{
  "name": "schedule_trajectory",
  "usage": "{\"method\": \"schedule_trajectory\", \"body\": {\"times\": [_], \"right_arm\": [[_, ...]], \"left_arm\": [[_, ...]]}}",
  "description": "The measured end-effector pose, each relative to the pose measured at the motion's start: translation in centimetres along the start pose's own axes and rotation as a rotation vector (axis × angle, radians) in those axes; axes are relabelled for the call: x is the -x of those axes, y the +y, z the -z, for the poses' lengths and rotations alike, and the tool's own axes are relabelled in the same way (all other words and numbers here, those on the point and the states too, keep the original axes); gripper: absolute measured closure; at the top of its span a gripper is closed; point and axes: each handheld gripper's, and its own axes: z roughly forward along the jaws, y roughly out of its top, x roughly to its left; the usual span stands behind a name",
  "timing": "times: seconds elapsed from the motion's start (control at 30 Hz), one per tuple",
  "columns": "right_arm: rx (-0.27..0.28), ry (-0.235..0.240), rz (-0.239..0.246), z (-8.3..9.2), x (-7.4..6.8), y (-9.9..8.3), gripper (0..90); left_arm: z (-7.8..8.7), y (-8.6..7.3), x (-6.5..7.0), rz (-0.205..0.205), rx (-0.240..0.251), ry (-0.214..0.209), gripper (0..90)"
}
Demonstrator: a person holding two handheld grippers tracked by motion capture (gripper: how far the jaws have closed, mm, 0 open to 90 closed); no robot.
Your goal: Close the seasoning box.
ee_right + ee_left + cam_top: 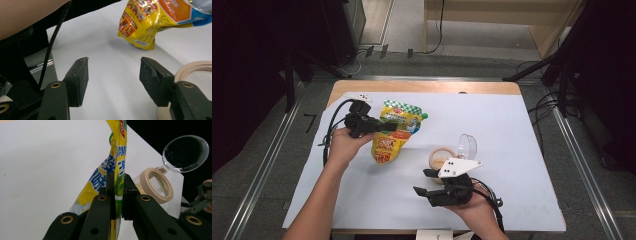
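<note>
High view: our left tool (384, 125) pinches the yellow-and-green printed plastic pouch (396, 132) near its top edge, its bottom corner hanging just above the white-covered bench (512, 135). We judge the pouch soft, slippery and saggy, best gripped at the flat sealed rim. Our right tool (422, 182) stands spread, empty, beside the clear jar with beige rim (443, 157). The jar's contents are hard to make out.

The yellow, green and blue plastic pouch (117, 170) bears blue and white printed characters at 12 o'clock of the left gripper view, too cropped to read. In the right gripper view its small barcode panel (140, 43), at 1 o'clock, is illegible.
</note>
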Motion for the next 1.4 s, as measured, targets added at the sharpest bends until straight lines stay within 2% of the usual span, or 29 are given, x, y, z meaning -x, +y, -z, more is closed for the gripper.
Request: {"method": "schedule_trajectory", "body": {"times": [0.1, 0.33, 0.53, 0.7, 1.03, 1.2, 1.4], "right_arm": [[-0.007, -0.005, -0.001, 0.1, 0.1, 0.1, 42.0], [-0.014, -0.008, -0.002, 0.3, 0.3, 0.2, 42.8], [-0.025, -0.013, 0.006, 0.5, 0.3, 0.4, 44.0], [-0.03, -0.013, 0.01, 0.5, 0.4, 0.5, 44.2], [-0.047, -0.012, 0.01, 0.6, 0.5, 0.7, 44.9], [-0.055, -0.015, 0.01, 0.8, 0.6, 0.9, 44.9], [-0.049, -0.019, 0.008, 1.3, 0.8, 1.2, 45.6]], "left_arm": [[0.8, -0.6, -0.1, 0.021, 0.004, -0.002, 85.1], [1.8, -1.7, 0.2, -0.003, 0.012, -0.002, 81.9], [2.7, -2.0, 0.2, 0.012, 0.03, -0.033, 74.6], [3.2, -2.1, 0.3, -0.004, 0.033, -0.048, 67.7], [4.5, -2.4, 0.7, -0.032, 0.018, 0.003, 60.6], [5.3, -2.2, 1.0, -0.049, 0.039, 0.004, 57.2], [6.7, -2.0, 1.2, -0.061, 0.068, 0.039, 54.9]]}}
